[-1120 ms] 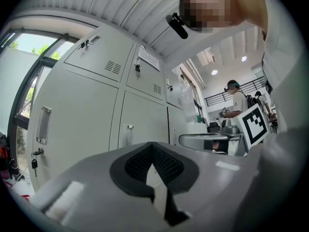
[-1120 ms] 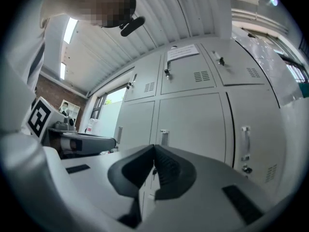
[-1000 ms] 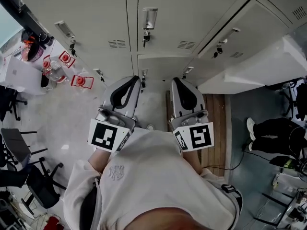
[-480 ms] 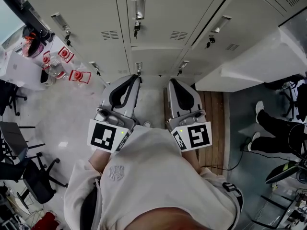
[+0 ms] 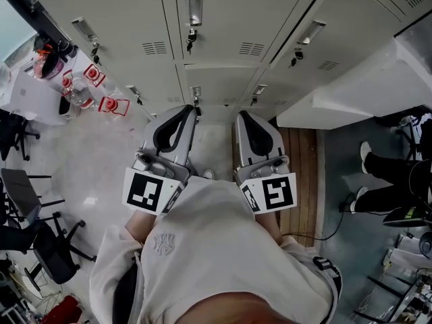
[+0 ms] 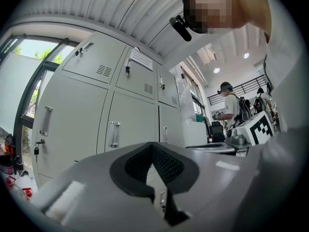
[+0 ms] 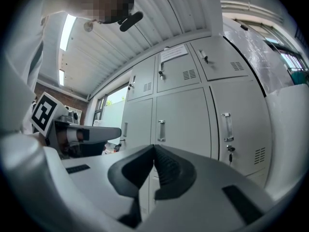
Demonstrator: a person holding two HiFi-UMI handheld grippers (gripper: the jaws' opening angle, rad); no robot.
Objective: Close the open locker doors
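With the left tongs (image 5: 190, 111) and right tongs (image 5: 242, 116) both pressed together on nothing, I'd turn right toward the open locker door (image 5: 364, 90) jutting from the lockers (image 5: 223, 19) and push its flat face squarely.

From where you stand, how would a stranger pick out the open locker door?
Face the wall of grey lockers. Go to its right end, near the wooden boards on the floor. The open door there sticks out from the row, while its neighbours lie flat and shut.
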